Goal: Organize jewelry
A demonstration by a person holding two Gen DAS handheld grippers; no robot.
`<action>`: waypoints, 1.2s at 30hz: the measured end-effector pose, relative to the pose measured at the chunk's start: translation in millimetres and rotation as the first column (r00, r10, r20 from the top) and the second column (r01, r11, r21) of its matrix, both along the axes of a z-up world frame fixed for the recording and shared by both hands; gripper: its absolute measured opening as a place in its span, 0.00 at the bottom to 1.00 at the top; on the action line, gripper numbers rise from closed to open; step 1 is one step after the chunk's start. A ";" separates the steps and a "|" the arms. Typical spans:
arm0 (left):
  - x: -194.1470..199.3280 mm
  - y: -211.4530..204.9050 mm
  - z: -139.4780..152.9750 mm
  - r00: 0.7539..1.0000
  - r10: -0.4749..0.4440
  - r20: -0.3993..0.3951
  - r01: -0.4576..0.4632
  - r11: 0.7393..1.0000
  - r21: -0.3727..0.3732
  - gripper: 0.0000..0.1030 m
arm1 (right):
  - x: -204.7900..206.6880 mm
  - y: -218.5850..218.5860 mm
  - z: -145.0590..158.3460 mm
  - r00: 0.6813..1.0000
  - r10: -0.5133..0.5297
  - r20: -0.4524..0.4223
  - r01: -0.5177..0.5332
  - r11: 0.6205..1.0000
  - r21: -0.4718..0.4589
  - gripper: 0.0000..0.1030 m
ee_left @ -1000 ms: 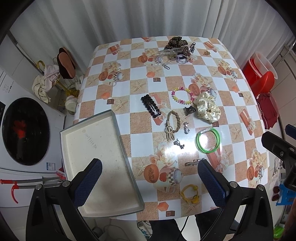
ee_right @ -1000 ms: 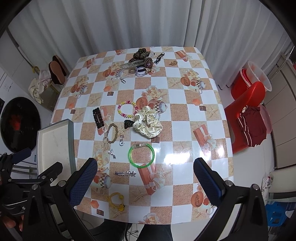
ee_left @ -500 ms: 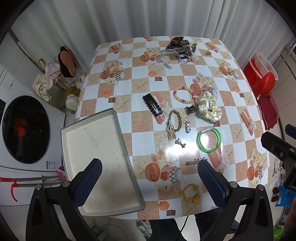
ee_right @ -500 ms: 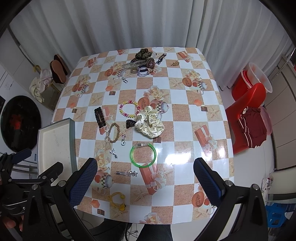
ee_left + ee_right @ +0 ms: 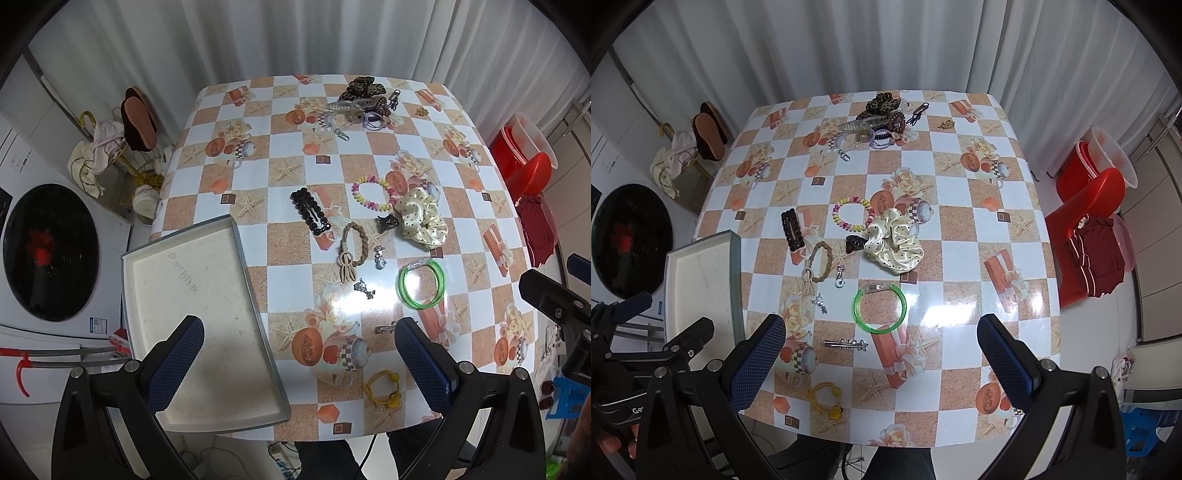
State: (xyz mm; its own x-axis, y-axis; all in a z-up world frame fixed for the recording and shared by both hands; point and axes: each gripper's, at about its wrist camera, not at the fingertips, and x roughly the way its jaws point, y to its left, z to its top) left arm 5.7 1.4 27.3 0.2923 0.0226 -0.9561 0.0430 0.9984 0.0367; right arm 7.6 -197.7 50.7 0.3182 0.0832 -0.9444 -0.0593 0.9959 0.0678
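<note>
Step in hand: the sorting had not begun, by the look of it — both grippers hung high above the table (image 5: 960, 192) and nothing lay in the tray (image 5: 207, 413).
Left gripper (image 5: 299, 363): released, jaws spread wide, holding nothing; it hovered over the tray's near right rim.
Right gripper (image 5: 881, 363): likewise released and empty, poised above the near half of the table.
Tray: a shallow pale box at the table's left near corner, bare inside.
Near cluster: a green bangle (image 5: 880, 307), a silver hair clip (image 5: 846, 344) just nearer than it, a yellow hair tie (image 5: 825, 400) close to the near edge.
Middle cluster: a cream dotted scrunchie (image 5: 895, 245) touching a small dark claw clip (image 5: 855, 243), a coloured coil band (image 5: 854, 214), a black beaded clip (image 5: 792, 229), a braided tan bracelet (image 5: 819, 262), and small silver charms (image 5: 820, 303) between these and the bangle.
Far pile: a leopard scrunchie (image 5: 882, 104) heaped with other clips and ties — too tangled to separate by eye.
Next move, as a judgement: descend on one near piece, probably the bangle or the hair clip, pinch across its thin rim, then carry it left to the tray.
</note>
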 end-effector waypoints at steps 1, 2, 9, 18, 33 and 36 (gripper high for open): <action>0.9 1.4 -0.9 1.000 0.007 0.000 -0.007 1.000 -0.002 1.00 | 1.0 1.1 -1.4 1.000 0.001 -0.004 -0.001 1.000 0.001 1.00; 1.5 2.5 -1.5 1.000 0.012 0.000 -0.012 1.000 -0.003 1.00 | 1.7 2.1 -2.5 1.000 0.002 -0.008 -0.002 1.000 0.002 1.00; -4.2 6.7 -6.4 0.999 0.035 0.003 -0.035 0.999 -0.005 1.00 | 3.9 1.3 -8.9 1.000 0.016 -0.020 -0.016 1.000 0.012 1.00; -7.2 13.8 -11.7 0.998 0.068 -0.004 -0.068 0.998 -0.008 1.00 | 4.7 3.4 -13.1 0.999 0.023 -0.028 -0.022 1.000 0.017 1.00; -9.3 16.3 -13.6 0.997 0.073 -0.001 -0.073 0.997 -0.007 1.00 | 4.7 4.5 -13.8 0.999 0.021 -0.028 -0.021 1.000 0.016 1.00; -7.9 15.6 -12.3 0.997 0.072 -0.003 -0.072 0.997 -0.007 1.00 | 4.7 4.4 -13.8 0.999 0.022 -0.028 -0.022 1.000 0.015 1.00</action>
